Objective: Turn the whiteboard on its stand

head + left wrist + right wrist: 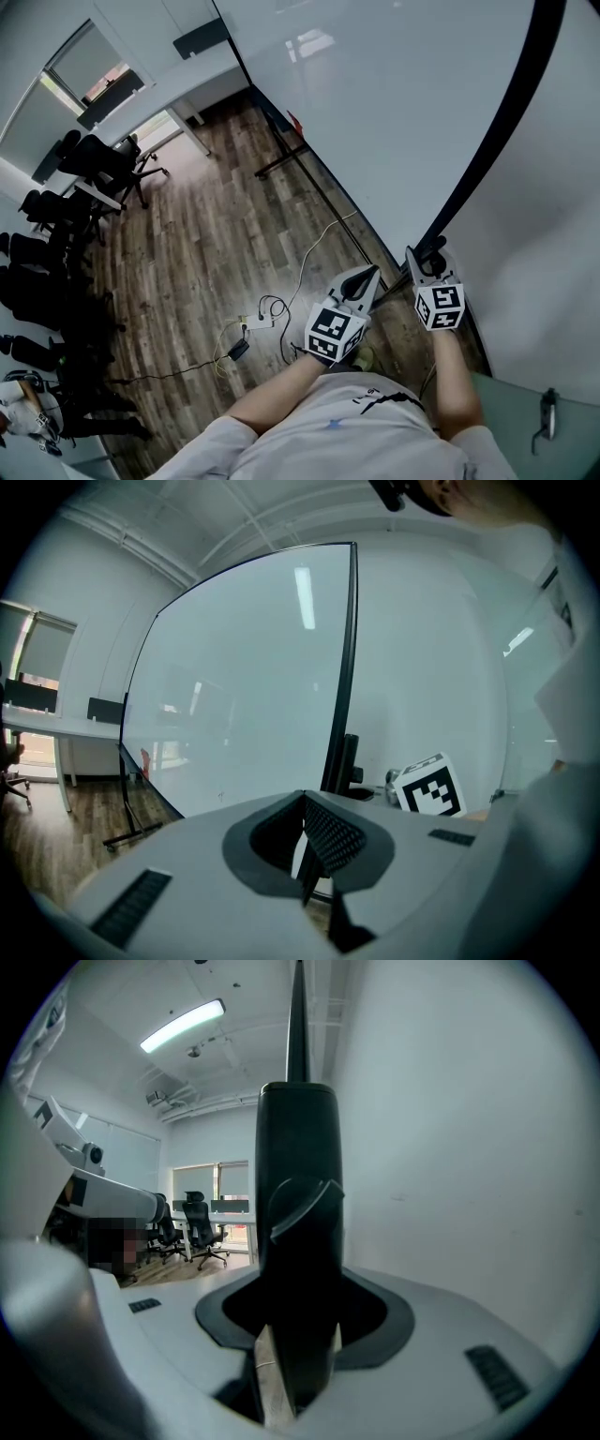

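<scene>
The big whiteboard point(375, 103) stands upright in its black frame point(506, 122) over the wood floor. My right gripper point(429, 258) is shut on the black side post point(298, 1194) at the board's edge. The post fills the gap between the jaws in the right gripper view, with the white board face point(450, 1147) to its right. My left gripper point(367, 274) hovers just left of the post, its jaws closed to a point and holding nothing. In the left gripper view the board point(244, 686), its frame edge point(345, 667) and the right gripper's marker cube point(428, 787) lie beyond the left gripper point(307, 808).
The stand's foot bar point(281, 164) rests on the floor under the board. Cables and a power strip point(253, 328) lie near my feet. Black office chairs point(103, 169) and a white desk point(141, 103) stand at far left. A person point(23, 403) is at lower left. A wall point(562, 234) is close on the right.
</scene>
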`<state>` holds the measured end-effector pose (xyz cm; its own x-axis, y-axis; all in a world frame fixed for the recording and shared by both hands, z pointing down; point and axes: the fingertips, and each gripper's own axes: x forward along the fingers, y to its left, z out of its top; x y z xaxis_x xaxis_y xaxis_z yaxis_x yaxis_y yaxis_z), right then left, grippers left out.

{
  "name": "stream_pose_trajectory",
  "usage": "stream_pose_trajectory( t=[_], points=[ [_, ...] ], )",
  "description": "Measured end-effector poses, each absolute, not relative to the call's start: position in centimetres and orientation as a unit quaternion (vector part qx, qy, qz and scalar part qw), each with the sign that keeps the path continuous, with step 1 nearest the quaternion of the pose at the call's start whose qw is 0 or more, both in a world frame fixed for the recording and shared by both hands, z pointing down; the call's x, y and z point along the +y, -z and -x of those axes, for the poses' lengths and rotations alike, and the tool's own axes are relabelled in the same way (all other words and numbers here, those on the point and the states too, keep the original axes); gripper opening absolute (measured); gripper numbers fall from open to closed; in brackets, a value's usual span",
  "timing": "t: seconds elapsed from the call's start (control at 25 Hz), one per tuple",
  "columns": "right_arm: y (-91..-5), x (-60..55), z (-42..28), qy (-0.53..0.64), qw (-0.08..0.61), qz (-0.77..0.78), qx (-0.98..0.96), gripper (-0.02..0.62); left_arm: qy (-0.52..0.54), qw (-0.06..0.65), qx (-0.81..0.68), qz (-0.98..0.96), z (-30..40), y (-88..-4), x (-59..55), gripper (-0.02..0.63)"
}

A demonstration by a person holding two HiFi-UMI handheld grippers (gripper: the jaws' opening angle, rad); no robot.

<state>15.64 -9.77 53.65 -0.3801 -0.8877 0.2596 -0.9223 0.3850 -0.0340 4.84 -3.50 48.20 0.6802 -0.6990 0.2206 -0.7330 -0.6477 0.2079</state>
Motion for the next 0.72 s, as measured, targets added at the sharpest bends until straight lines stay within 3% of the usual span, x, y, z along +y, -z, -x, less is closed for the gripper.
stream_pose_trajectory(
  t=[0.72],
  points=[
    [-54.5,-6.0,-17.0,-0.093,0.102,-0.558,-0.818,0.179,-0.061,0.141,-0.389,-0.908,-5.4,-49.4,-1.0,0.012]
  ],
)
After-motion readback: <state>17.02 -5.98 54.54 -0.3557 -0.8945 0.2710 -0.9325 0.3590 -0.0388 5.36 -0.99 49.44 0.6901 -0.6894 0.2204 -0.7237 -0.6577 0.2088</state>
